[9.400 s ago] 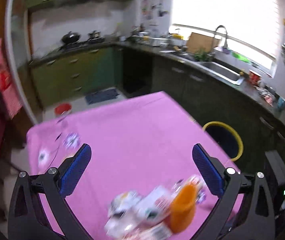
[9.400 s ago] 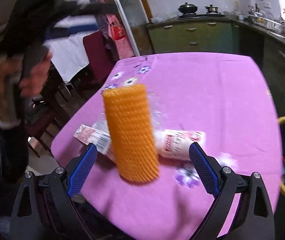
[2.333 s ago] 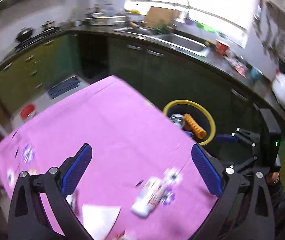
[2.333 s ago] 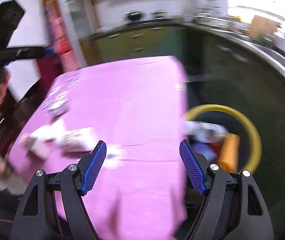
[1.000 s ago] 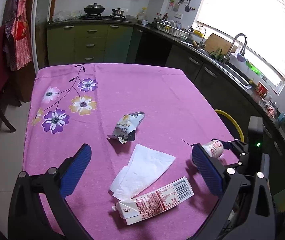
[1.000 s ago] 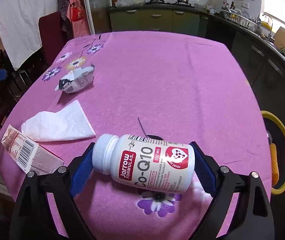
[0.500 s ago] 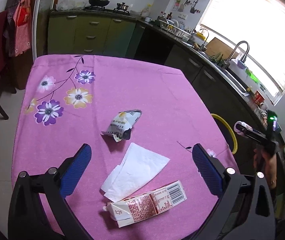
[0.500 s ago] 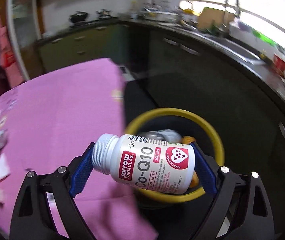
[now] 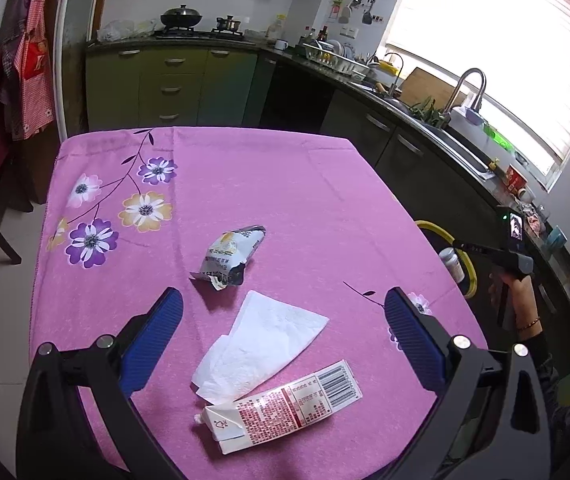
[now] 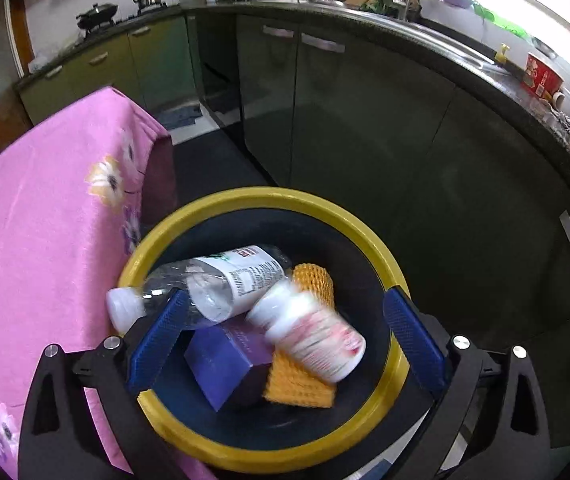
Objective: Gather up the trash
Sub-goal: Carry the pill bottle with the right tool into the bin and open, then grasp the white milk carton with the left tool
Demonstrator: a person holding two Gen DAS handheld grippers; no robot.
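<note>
Trash bin point(image 10: 365, 232) holds four items, the pill bottle point(image 10: 309, 332) falling from the right gripper point(image 10: 285, 340), whose jaws have just been opening, nothing pinched; snack wrapper point(image 9: 229, 254), tissue point(image 9: 263, 344) and carton point(image 9: 281, 404) lie on the table beside it, under the gaping, empty left gripper point(image 9: 285, 336).

Napkin point(image 9: 263, 344) between wrapper point(image 9: 229, 256) and carton point(image 9: 281, 406).
</note>
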